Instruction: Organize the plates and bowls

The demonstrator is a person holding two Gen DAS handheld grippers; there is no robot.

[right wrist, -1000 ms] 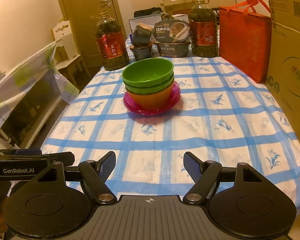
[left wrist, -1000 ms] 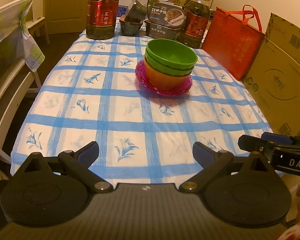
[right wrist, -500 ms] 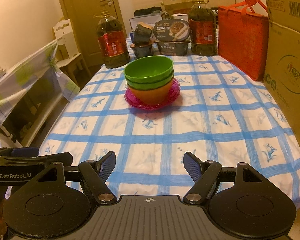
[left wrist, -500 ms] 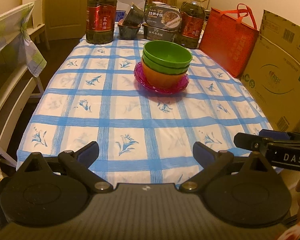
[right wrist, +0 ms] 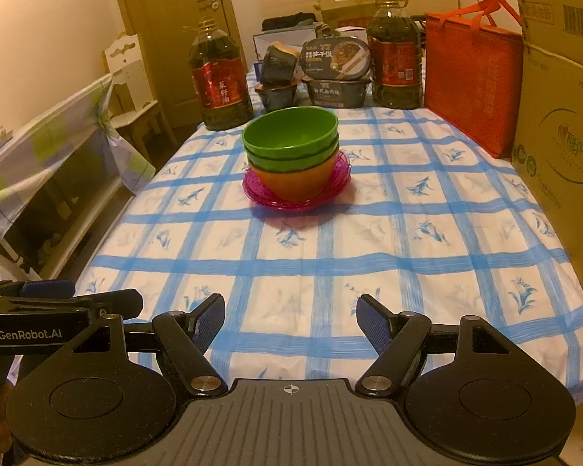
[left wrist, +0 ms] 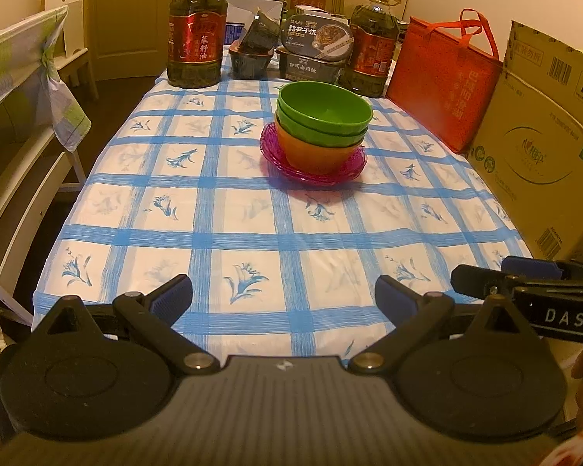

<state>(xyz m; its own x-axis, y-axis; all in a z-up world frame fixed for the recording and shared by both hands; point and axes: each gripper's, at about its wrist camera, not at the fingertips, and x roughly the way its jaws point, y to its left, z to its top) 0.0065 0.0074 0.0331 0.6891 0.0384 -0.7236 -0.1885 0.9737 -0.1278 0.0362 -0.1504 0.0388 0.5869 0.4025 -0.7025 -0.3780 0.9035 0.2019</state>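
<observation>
while both open, the bowls (left wrist: 322,124) sit well beyond each gripper (left wrist: 283,295).

Both wrist views downward over table (left wrist: 252,209)

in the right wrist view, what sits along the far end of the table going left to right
Big oil bottle with red label → dark stacked tubs → boxed instant meals with grey lids → second oil bottle with red label → orange fabric tote bag → brown cardboard box
</observation>
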